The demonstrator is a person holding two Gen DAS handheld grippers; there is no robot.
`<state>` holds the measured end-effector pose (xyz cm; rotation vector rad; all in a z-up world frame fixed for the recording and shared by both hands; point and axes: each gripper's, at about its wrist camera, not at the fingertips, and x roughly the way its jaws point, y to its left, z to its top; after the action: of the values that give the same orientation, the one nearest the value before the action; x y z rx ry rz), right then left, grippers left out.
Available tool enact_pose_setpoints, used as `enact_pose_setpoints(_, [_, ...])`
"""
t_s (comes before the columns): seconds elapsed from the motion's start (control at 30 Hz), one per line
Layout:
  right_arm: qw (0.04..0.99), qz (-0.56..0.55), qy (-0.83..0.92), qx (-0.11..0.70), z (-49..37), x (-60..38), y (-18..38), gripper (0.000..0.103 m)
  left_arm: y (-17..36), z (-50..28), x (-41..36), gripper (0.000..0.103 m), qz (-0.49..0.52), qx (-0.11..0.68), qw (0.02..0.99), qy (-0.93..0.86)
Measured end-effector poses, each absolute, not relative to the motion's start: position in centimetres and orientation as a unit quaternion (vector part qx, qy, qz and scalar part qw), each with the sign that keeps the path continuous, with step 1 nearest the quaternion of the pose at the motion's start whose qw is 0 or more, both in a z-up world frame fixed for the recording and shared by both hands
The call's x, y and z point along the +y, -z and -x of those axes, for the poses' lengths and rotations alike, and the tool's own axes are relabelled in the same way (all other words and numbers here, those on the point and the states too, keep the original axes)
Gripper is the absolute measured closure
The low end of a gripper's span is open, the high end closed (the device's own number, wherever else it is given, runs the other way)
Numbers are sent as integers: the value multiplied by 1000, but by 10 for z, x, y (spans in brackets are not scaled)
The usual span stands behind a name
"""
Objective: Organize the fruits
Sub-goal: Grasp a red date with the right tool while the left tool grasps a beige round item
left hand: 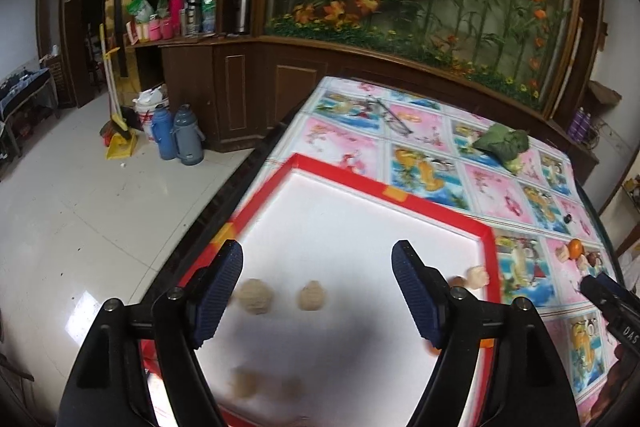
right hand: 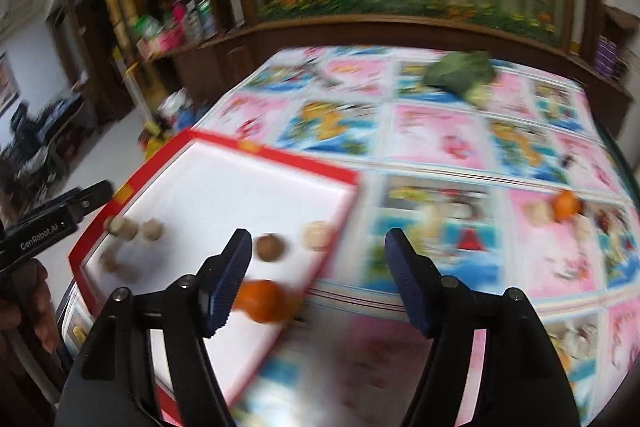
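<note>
left gripper [left hand: 317, 269]: jaws standing wide apart, gripping nothing, hovering over the white tray floor; its side is also showing at the left edge of the right wrist view, held by a hand [right hand: 24, 303] that is cut off by the frame.
right gripper [right hand: 318, 255]: jaws spread wide, nothing between them, hanging over the tray's right rim and the cloth; only its tip is poking into the left view, jaws unreadable there.
tray [left hand: 400, 201]: red-rimmed, white inside, sitting on the patterned tablecloth [left hand: 432, 131]; near edge is being cut off by both grippers.
walnuts [left hand: 256, 295]: two tan round pieces lying side by side between the left fingers; two more nearer the camera are smearing into shadow, type unclear.
orange fruit [right hand: 262, 301]: lying in the tray, just beside the right gripper's left finger, heavily blurred.
brown ball [right hand: 271, 247]: in the tray beyond the orange; a pale piece [right hand: 317, 235] is sitting next to it near the rim; neither is identifiable.
loose pile [left hand: 578, 253]: an orange fruit plus pale and dark bits on the cloth, well right of the tray, too small to name.
green vegetable [left hand: 502, 143]: lying at the far side of the cloth.
glasses [left hand: 394, 115]: resting on the cloth's far left part.
right view: motion-blurred throughout.
</note>
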<state>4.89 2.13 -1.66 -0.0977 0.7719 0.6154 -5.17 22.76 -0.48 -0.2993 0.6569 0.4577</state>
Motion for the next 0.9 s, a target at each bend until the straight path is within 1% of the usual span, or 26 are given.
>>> enact_pose_setpoints(0.13, [901,13,-231,367,-55,-47,14,33,3,35,197,25,131,329,916,-188])
enact_pose_setpoints(0.4, [913,-41,-115,390,-64,-164,32,33,1,1,113,25,76,351,928,-99])
enact_pose_setpoints(0.57, [913,-53,-81,396,-75,-203,42,33,10,-28,53,25,38,376,925,-43])
enact_pose_setpoints(0.77, [910,-38,-54,409,-118,-223,56,34,27,-74,6,25,10,398,917,-6])
enact_pose_setpoints(0.83, [909,-32,-46,413,-139,-228,60,38,32,-86,-3,25,7,404,915,-1])
enact_pose_setpoints(0.87, [907,-28,-42,418,-153,-230,63,44,36,-93,-7,25,6,407,913,3])
enact_pose_setpoints(0.9, [905,-25,-41,422,-164,-231,66,49,38,-98,-10,25,4,409,913,4])
